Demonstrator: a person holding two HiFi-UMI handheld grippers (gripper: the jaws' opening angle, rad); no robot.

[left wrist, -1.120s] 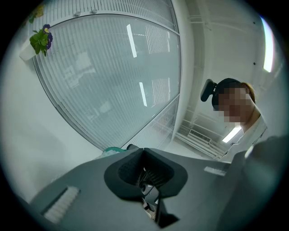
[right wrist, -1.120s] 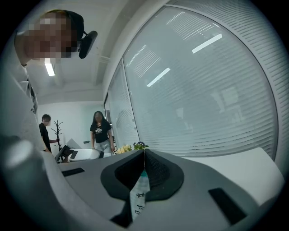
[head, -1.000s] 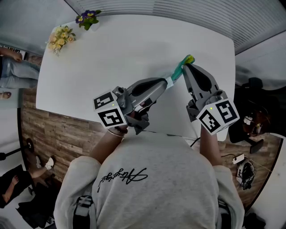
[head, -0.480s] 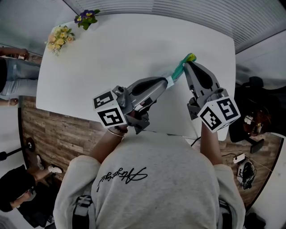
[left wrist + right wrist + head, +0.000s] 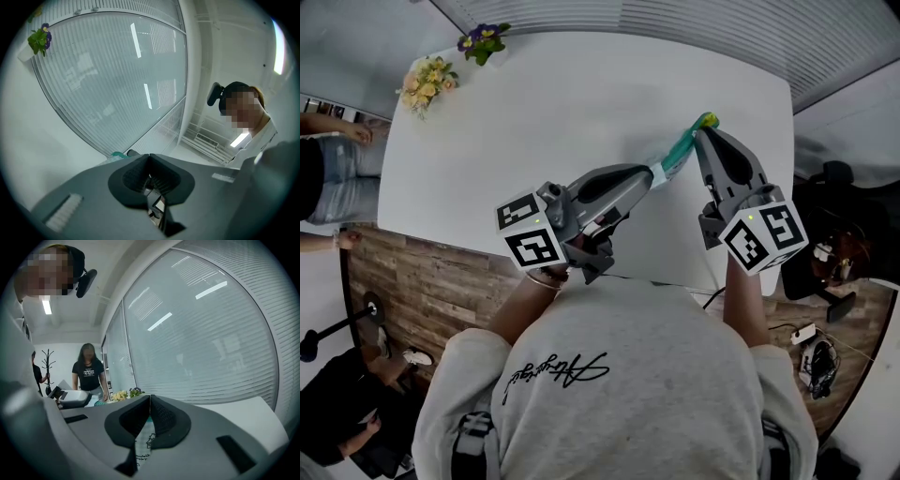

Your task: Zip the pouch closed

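Your left tool and right tool both clamp shut on the ends of the pouch, which looks limp and light, so hold it taut.

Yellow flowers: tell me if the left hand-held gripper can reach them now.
Probably not yet: the left hand-held gripper is shut on the pouch, though only bare table lies before the yellow flowers.

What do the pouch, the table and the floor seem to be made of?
The pouch looks like thin, flexible plastic or coated fabric: teal edge, pale printed panel. The table is smooth matte white, likely laminate. The floor shows brown planks with grain: wood or wood-look vinyl, I cannot tell.
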